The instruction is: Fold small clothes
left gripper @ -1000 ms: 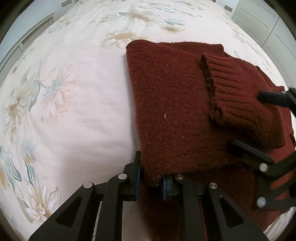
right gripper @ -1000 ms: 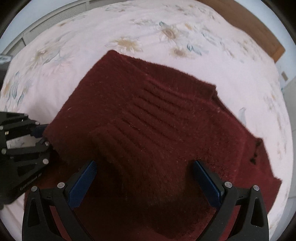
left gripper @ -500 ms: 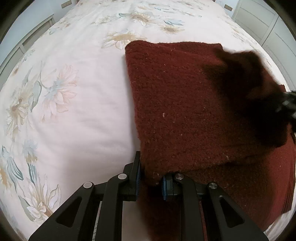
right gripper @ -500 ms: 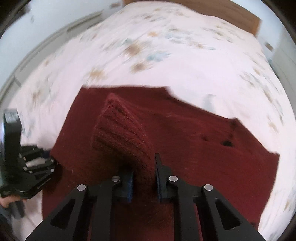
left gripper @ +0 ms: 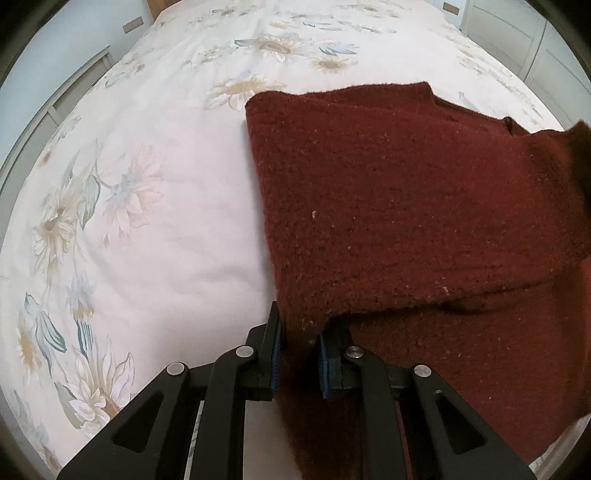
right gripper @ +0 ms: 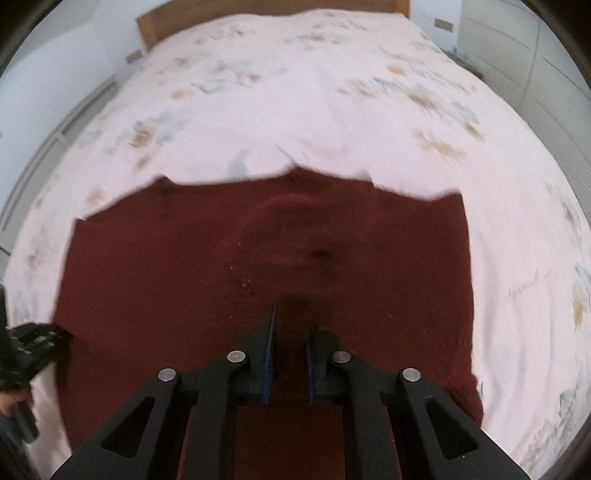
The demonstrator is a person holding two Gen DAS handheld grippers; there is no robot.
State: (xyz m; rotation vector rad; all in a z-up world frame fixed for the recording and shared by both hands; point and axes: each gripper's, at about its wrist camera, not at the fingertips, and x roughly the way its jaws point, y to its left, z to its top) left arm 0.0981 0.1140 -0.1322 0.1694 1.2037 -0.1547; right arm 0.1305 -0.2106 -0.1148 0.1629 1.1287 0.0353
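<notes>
A dark red knit sweater (left gripper: 406,192) lies partly folded on a floral bed sheet (left gripper: 129,184). My left gripper (left gripper: 299,354) is shut on the sweater's near left corner, where a folded layer hangs between the blue pads. In the right wrist view the sweater (right gripper: 166,277) spreads wide across the sheet. My right gripper (right gripper: 290,339) is shut on a fold of the sweater, the ribbed sleeve, held above the body of the garment. The left gripper shows in the right wrist view at the far left edge (right gripper: 29,343). The right wrist view is blurred.
The pale flowered sheet (right gripper: 295,92) covers the whole bed. A wooden headboard (right gripper: 258,14) stands at the far end. White cupboard doors (left gripper: 546,48) are to the right and a wall with a radiator (left gripper: 55,103) to the left.
My right gripper shut on the ribbed sleeve and lifted it off the folded part, carrying it to the right. My left gripper kept its hold on the corner.
</notes>
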